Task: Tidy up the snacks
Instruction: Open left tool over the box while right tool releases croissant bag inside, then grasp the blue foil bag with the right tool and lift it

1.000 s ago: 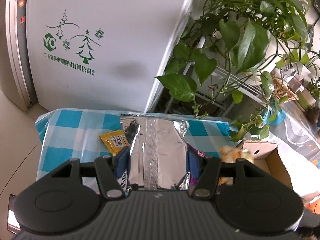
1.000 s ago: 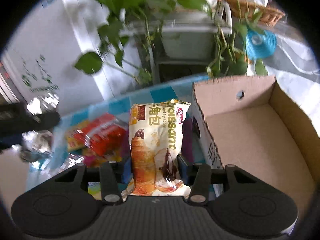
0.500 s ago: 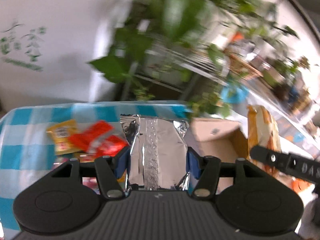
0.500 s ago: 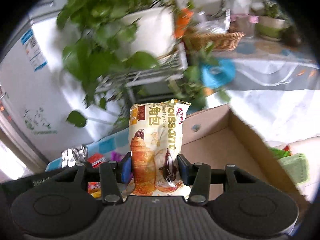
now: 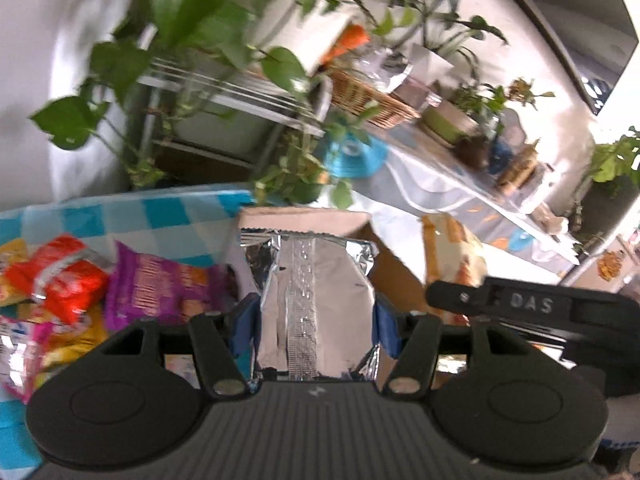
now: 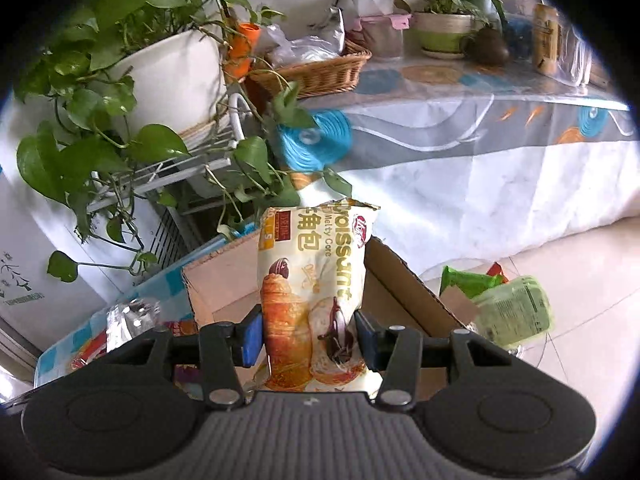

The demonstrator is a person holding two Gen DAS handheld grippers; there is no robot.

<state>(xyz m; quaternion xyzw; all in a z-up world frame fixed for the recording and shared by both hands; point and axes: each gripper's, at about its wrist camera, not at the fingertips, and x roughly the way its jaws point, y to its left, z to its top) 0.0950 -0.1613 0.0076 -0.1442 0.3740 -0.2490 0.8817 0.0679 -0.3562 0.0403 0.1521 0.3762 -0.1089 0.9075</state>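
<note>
My left gripper (image 5: 316, 324) is shut on a silver foil snack bag (image 5: 316, 300), held upright in front of the open cardboard box (image 5: 304, 220). My right gripper (image 6: 308, 332) is shut on a yellow croissant packet (image 6: 312, 296), held upright over the same box (image 6: 216, 284). In the left wrist view the croissant packet (image 5: 452, 252) and the right gripper's black arm (image 5: 520, 304) show at the right. Loose snacks lie on the blue checked cloth (image 5: 160, 212): a red packet (image 5: 68, 280) and a purple packet (image 5: 156, 284).
Trailing green plants (image 6: 100, 80) on a white rack hang just behind the box. A long table with a patterned cloth (image 6: 480, 160), a wicker basket (image 6: 316, 72) and pots stands at the right. Green packets (image 6: 512, 308) lie on the floor right of the box.
Both grippers have swung right with their packets, from over the checked cloth toward the cardboard box. The fridge has left the left view; the right gripper's arm has come into it.
</note>
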